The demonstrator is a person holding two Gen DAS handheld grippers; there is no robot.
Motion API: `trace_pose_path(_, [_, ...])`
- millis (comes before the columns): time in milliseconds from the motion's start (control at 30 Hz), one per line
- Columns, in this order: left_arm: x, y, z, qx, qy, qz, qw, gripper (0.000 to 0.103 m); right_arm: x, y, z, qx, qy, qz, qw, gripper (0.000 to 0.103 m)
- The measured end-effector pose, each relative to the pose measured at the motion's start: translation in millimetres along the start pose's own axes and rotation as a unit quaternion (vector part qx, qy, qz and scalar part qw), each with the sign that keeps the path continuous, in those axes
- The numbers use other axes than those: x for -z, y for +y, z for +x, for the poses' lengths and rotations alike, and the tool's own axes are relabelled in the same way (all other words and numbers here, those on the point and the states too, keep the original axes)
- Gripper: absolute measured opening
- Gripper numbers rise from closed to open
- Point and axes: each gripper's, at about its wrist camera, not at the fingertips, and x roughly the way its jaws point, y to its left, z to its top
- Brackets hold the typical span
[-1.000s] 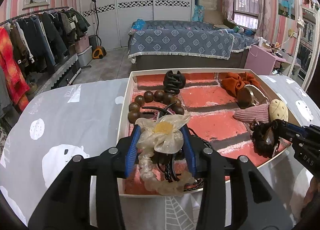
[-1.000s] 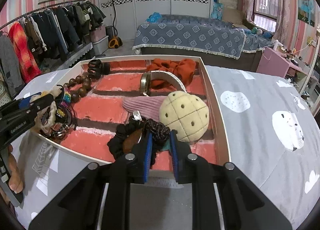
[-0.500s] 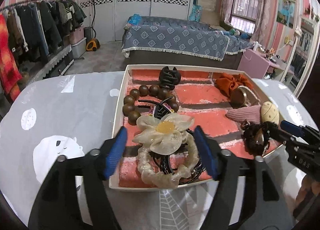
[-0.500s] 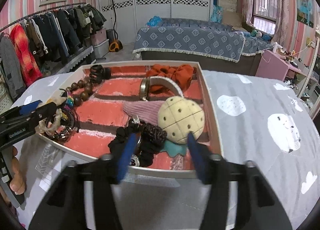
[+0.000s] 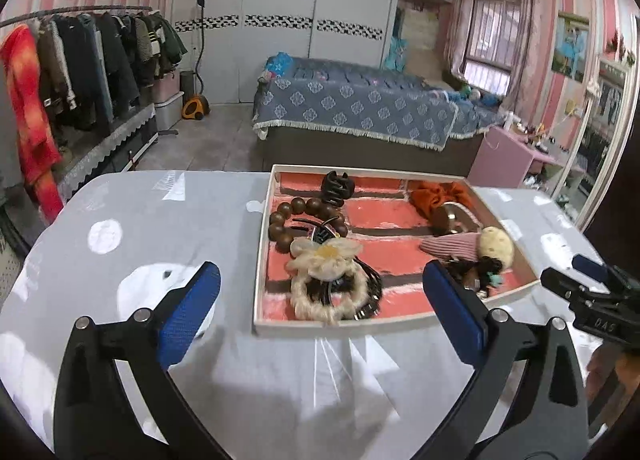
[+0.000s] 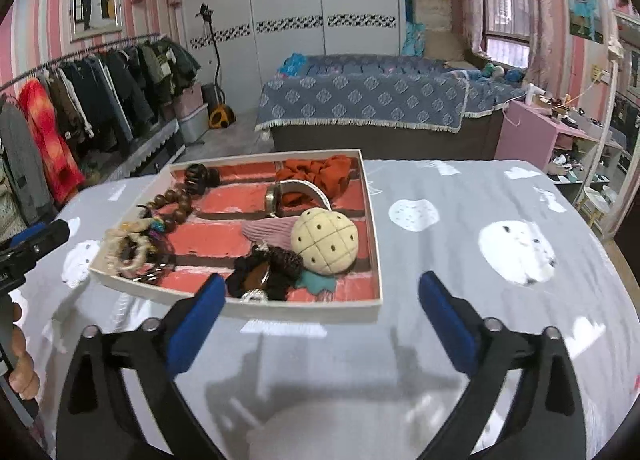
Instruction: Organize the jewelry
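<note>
Both grippers have let go and backed off: left gripper (image 5: 320, 316) and right gripper (image 6: 322, 312) jaws wide apart, empty. Flower scrunchie (image 5: 326, 278) and black scrunchie (image 6: 264, 274) lie in tray (image 6: 374, 236), frame centre, on bench; sorting looks finished.

Left gripper (image 5: 320, 312) now spread wide, no longer clamped on the cream flower scrunchie (image 5: 326, 280), which lies in the tray (image 5: 340, 327) at its 7 o'clock corner. Right gripper (image 6: 322, 310) likewise wide apart, off the black scrunchie (image 6: 266, 272). Both grippers pulled back toward 6 o'clock, clear of the tray.
</note>
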Motion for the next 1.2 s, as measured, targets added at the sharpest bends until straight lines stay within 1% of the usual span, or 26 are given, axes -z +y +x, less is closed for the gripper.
trace_pose_path(100, [11, 1, -33, -0.014, -0.015, -0.009, 0.9998, 0.098, 15, 5, -36, 0.0, -0.027, -0.001, 1.0, 0.099])
trace_pose_path(133, [17, -1, -49, -0.023, -0.023, -0.008, 0.9994, 0.098, 20, 7, -47, 0.002, -0.036, -0.004, 0.999, 0.099])
trace_pose_path(200, [23, -3, -67, -0.034, -0.032, -0.005, 0.9989, 0.098, 32, 12, -69, 0.011, -0.053, -0.013, 0.998, 0.099])
trace_pose_path(267, [35, -9, -95, -0.044, -0.049, 0.004, 0.9978, 0.098, 44, 15, -92, 0.019, -0.068, -0.017, 0.997, 0.099])
trace_pose_path(300, [39, -10, -103, -0.046, -0.055, 0.008, 0.9974, 0.098, 48, 15, -101, 0.023, -0.073, -0.018, 0.997, 0.099])
trace_pose_path(367, [51, -19, -129, -0.058, -0.077, 0.026, 0.995, 0.098, 61, 14, -127, 0.028, -0.086, -0.016, 0.996, 0.099])
trace_pose_path(467, [68, -31, -166, -0.077, -0.103, 0.044, 0.9907, 0.098, 75, 13, -158, 0.029, -0.09, -0.01, 0.995, 0.099])
trace_pose_path(533, [75, -33, -182, -0.078, -0.104, 0.04, 0.9907, 0.098, 82, 12, -174, 0.029, -0.086, -0.003, 0.996, 0.099])
trace_pose_path(600, [82, -35, -198, -0.074, -0.094, 0.037, 0.9921, 0.098, 91, 13, -194, 0.026, -0.087, -0.004, 0.996, 0.099])
trace_pose_path(767, [97, -37, -233, -0.061, -0.076, 0.023, 0.995, 0.098, 110, 18, -233, 0.038, -0.095, -0.009, 0.995, 0.099])
trace_pose_path(833, [101, -38, -244, -0.059, -0.075, 0.019, 0.9952, 0.098, 117, 20, -248, 0.042, -0.098, -0.01, 0.994, 0.099])
trace_pose_path(933, [106, -41, -262, -0.063, -0.083, 0.022, 0.9943, 0.098, 123, 23, -261, 0.054, -0.103, -0.021, 0.993, 0.099])
trace_pose_path(1000, [109, -44, -269, -0.065, -0.084, 0.024, 0.9941, 0.098, 126, 24, -268, 0.054, -0.107, -0.021, 0.993, 0.099])
trace_pose_path(1067, [112, -44, -273, -0.065, -0.08, 0.022, 0.9944, 0.098, 128, 24, -274, 0.051, -0.109, -0.018, 0.993, 0.099])
trace_pose_path(1200, [115, -45, -281, -0.07, -0.083, 0.022, 0.9939, 0.098, 126, 26, -286, 0.065, -0.123, -0.023, 0.99, 0.099])
